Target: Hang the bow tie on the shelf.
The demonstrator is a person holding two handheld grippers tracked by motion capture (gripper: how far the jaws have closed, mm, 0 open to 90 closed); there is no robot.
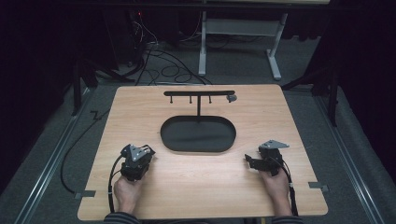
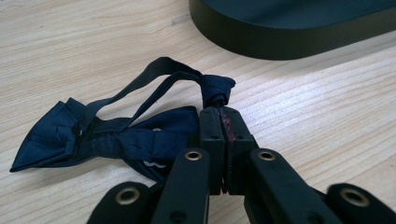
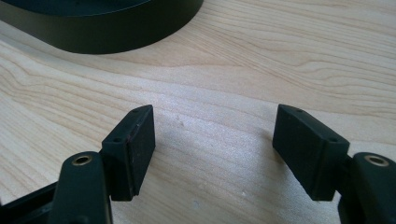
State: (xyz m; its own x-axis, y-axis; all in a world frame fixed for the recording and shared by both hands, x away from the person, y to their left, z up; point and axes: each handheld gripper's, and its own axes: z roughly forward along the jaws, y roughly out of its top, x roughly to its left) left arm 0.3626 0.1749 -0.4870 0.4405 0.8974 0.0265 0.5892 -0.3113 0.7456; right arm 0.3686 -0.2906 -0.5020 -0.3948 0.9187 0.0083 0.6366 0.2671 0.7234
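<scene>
A navy bow tie (image 2: 116, 137) lies flat on the wooden table (image 2: 93, 37), its thin strap (image 2: 159, 77) looping up to a folded end (image 2: 217, 88). My left gripper (image 2: 219, 112) is shut, and its pads pinch that folded end of the strap. In the high view the left gripper (image 1: 145, 153) sits at the front left, just left of the black oval base (image 1: 198, 134). My right gripper (image 3: 212, 135) stands open over bare wood with nothing between its fingers; from above, the right gripper (image 1: 251, 161) is at the front right of the base.
A black T-shaped stand (image 1: 199, 93) with small hooks rises from the back of the oval base, with a small grey piece (image 1: 231, 98) at the bar's right end. The base's low wall (image 2: 289, 44) lies close ahead of the left gripper, and the same wall (image 3: 102, 35) is ahead of the right.
</scene>
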